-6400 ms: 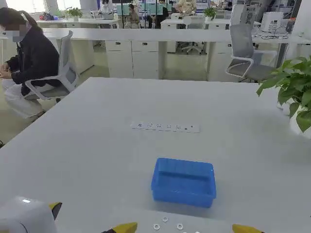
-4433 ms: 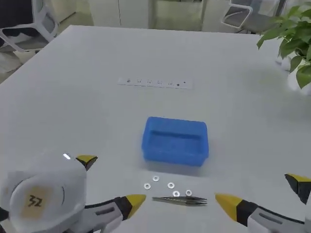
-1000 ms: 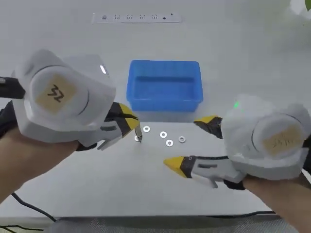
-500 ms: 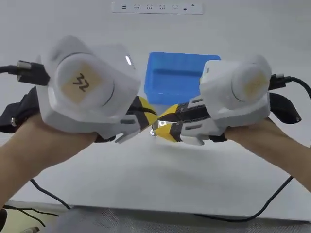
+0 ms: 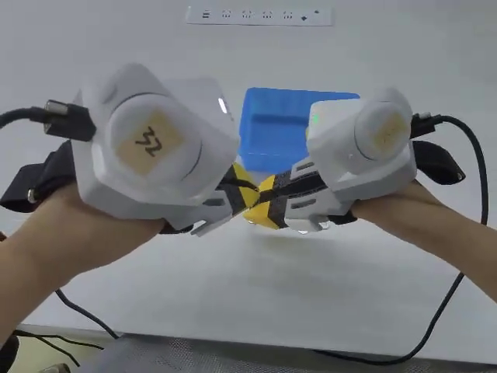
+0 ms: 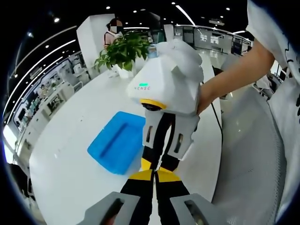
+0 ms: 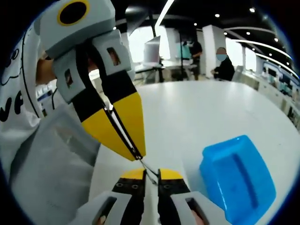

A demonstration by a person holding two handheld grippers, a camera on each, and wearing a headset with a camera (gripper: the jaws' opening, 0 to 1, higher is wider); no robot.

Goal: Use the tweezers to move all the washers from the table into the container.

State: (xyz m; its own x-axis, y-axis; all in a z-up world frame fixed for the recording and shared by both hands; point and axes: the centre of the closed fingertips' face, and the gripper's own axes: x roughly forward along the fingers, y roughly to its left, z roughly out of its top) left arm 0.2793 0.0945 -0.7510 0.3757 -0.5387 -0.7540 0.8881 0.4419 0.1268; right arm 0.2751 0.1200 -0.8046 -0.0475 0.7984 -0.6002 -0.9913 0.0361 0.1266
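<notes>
Right now the thin metal tweezers (image 7: 143, 163) hang in mid-air between your two grippers, above the white table (image 5: 311, 280) and just in front of the blue plastic container (image 5: 268, 132). The left gripper (image 7: 137, 154) has its yellow-tipped jaws clamped flat along the tweezers' arms. The right gripper (image 7: 150, 176) has its jaws drawn together on the free end that pokes between them. Treat the tool as light, springy and slick: bare steel will likely swivel or shoot out if you pinch it near an end. You probably want one gripper across both arms around mid-length, so that closing the jaws closes the points. The washers are hidden beneath the grippers in the head view; expect them to be thin, light and prone to skating on the table.
</notes>
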